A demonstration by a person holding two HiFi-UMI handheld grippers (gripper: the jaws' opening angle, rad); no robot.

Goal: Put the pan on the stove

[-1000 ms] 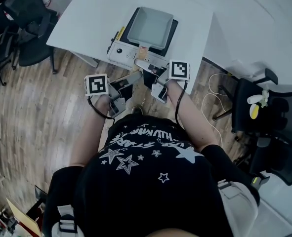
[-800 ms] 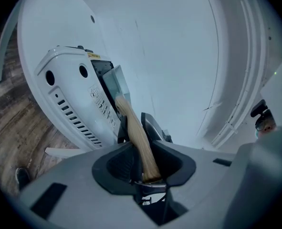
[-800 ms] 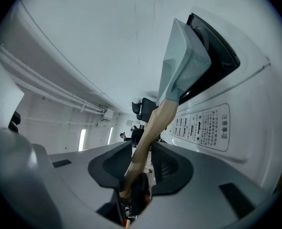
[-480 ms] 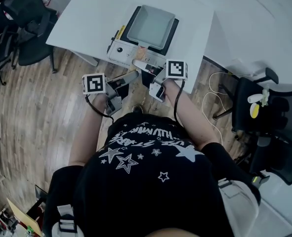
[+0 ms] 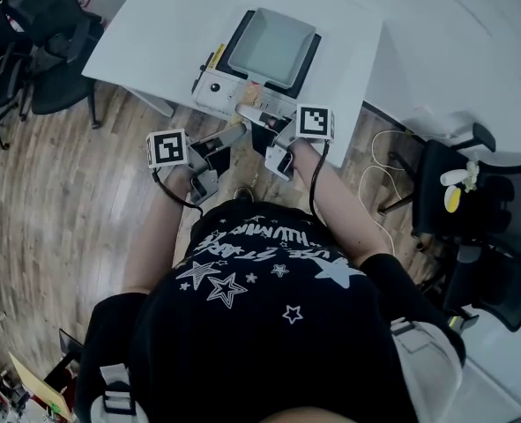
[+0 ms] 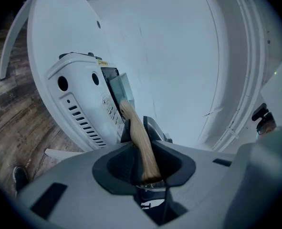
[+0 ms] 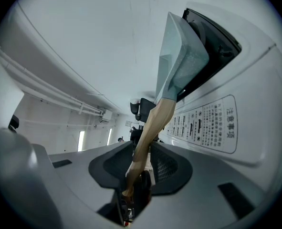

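Clamping pan handle (image 6: 141, 144) at table edge (image 5: 137, 85): L gripper (image 6: 139, 130), R gripper (image 7: 143, 146) just closing tighter.

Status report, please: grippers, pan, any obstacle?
Left gripper shut on pan handle. Right gripper too, jaws just closing. Pan rests on stove. No obstacle seen.

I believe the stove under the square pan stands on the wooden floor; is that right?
Not quite: the stove under the square pan stands on the white table, not on the wooden floor. The head view shows this.
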